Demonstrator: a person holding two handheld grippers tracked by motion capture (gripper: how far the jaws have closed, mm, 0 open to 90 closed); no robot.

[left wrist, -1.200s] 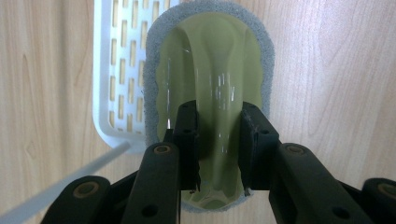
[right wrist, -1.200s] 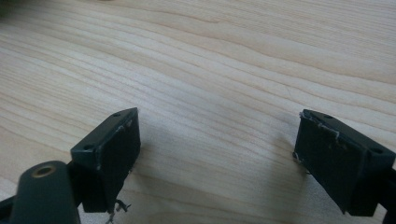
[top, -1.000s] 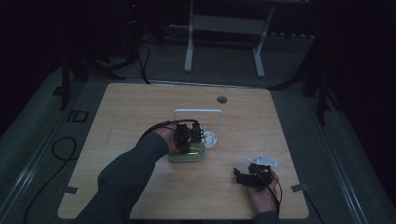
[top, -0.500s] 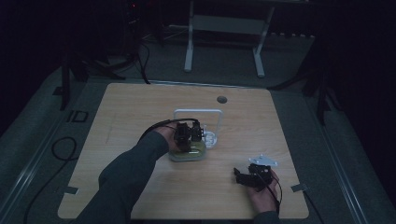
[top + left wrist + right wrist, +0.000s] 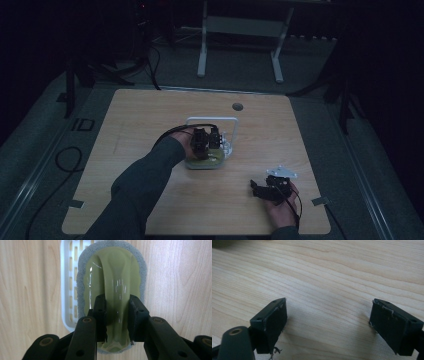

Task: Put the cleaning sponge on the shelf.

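In the high view, the left gripper (image 5: 206,141) is reaching over the middle of the wooden table (image 5: 150,120), pointing down at a pale green scrubber (image 5: 205,161) that is lying against a white rack (image 5: 212,121); the right gripper (image 5: 264,190) is sitting well apart near the table's front right edge, held low in the person's right hand (image 5: 281,210). In the left gripper view, the two black jaws are clamping the glossy green handle (image 5: 116,297) of the scrubber, pads pressing on either side of its raised ridge, while the scrubber's grey sponge rim (image 5: 81,280) is partly overlapping the slotted white rack (image 5: 67,277) on the wood beneath. In the right gripper view, the jaws are standing wide apart with nothing but bare table grain between them, hovering just above the surface.
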